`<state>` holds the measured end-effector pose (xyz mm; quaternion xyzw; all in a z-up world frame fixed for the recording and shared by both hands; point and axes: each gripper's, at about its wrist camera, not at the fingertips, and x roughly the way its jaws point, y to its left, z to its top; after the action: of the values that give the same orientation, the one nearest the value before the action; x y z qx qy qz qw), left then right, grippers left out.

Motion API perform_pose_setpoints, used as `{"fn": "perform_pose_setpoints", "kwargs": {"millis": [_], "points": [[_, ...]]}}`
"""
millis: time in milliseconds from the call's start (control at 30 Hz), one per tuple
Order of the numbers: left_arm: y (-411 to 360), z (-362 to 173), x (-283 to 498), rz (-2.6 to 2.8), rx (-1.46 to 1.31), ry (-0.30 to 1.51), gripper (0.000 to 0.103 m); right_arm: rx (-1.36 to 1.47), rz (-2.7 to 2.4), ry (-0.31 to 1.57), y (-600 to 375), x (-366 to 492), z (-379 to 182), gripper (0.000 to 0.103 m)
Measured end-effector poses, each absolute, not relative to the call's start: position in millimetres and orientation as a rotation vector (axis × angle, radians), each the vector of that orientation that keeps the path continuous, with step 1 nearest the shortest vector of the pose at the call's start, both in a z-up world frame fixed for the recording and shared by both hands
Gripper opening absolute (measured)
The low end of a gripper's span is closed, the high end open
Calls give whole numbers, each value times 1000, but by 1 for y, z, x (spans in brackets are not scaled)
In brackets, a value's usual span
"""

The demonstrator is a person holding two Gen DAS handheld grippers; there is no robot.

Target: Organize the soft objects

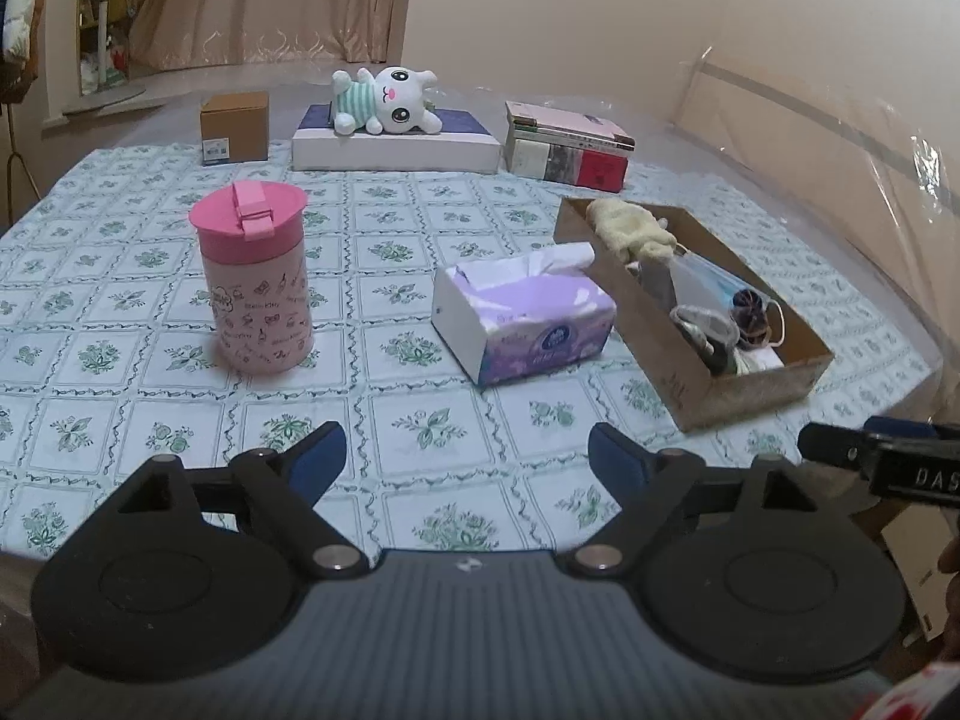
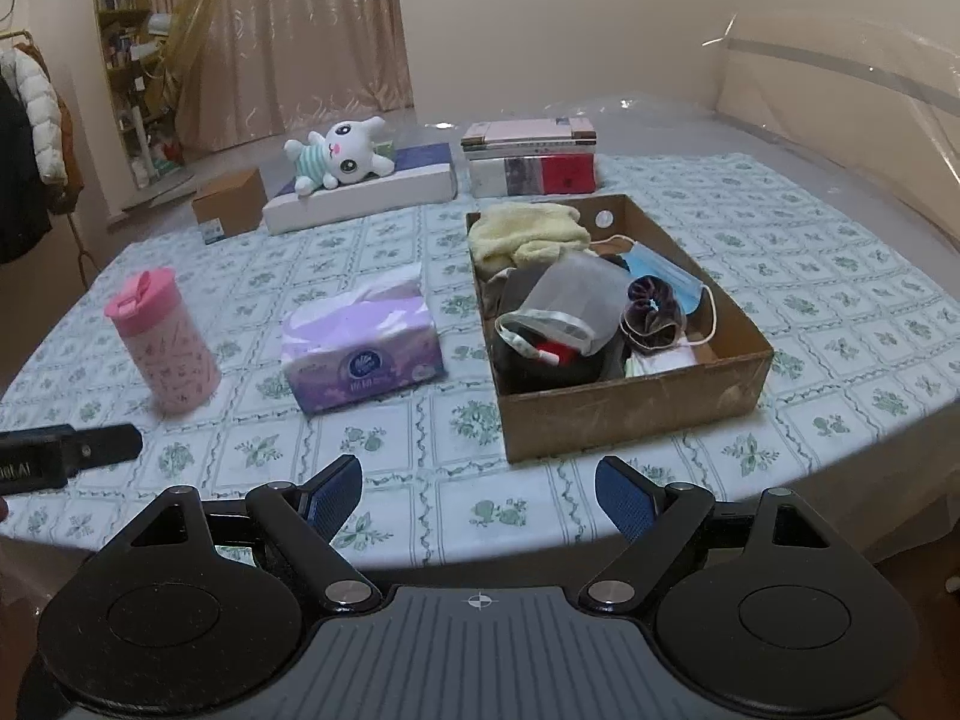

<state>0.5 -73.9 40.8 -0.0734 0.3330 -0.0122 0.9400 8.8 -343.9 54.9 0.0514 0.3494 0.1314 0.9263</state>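
Soft things fill the shallow cardboard tray [image 2: 636, 414]: a fluffy yellow cloth [image 2: 528, 234], a pleated blue mask [image 2: 666, 279], a ruffled scrunchie [image 2: 651, 315]. Left of the tray we see a crinkly tissue pack [image 2: 363, 348], then a smooth pink cylindrical cup [image 2: 165, 342]. Our left gripper [image 1: 468, 456] and right gripper [image 2: 480, 495] gape wide, holding nothing.

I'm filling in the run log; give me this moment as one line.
left gripper: open, empty | right gripper: open, empty | cardboard box: holds yellow cloth, masks, scrunchie | tissue pack: on table beside box
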Motion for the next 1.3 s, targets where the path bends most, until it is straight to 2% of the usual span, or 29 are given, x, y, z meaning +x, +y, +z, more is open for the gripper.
{"fn": "perform_pose_setpoints", "kwargs": {"millis": [300,1300], "points": [[-80,27,-3,-29,-136,723,86,120,270,720,-340,-3,59,85],[-92,27,1,-63,-122,714,87,78,268,740,-324,5,54,85]]}}
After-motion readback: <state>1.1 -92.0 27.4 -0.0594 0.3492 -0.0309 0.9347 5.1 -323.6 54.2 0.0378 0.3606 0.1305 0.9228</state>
